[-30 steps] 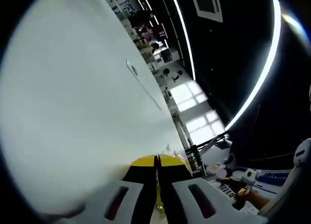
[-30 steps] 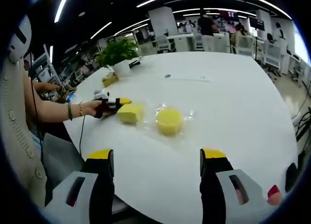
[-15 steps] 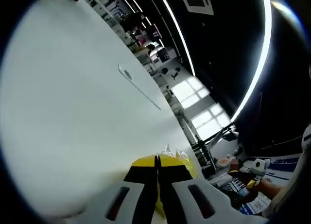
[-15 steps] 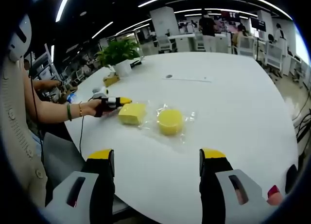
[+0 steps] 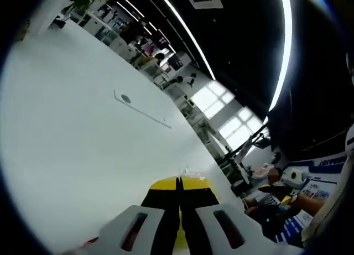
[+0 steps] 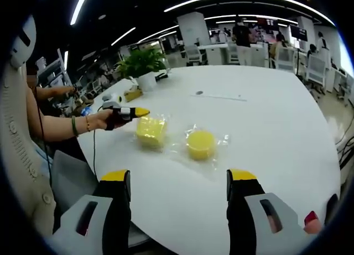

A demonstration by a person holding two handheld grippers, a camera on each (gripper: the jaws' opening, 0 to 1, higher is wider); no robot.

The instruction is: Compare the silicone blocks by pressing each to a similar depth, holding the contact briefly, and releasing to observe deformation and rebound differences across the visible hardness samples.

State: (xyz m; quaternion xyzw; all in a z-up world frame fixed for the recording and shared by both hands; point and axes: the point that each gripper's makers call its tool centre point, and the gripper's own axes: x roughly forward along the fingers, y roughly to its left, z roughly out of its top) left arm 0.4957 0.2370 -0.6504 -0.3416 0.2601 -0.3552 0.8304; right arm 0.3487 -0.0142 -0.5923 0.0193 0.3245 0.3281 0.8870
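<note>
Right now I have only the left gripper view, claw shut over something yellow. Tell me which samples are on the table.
Observer: Two: a square yellow block and a round yellow block, each in a clear wrapper.
Operator: Say where my left claw sits.
Observer: The left claw points at the square yellow block's edge; whether it touches, I cannot tell.
Operator: Report the right claw.
Observer: The right claw is open, short of both blocks.
</note>
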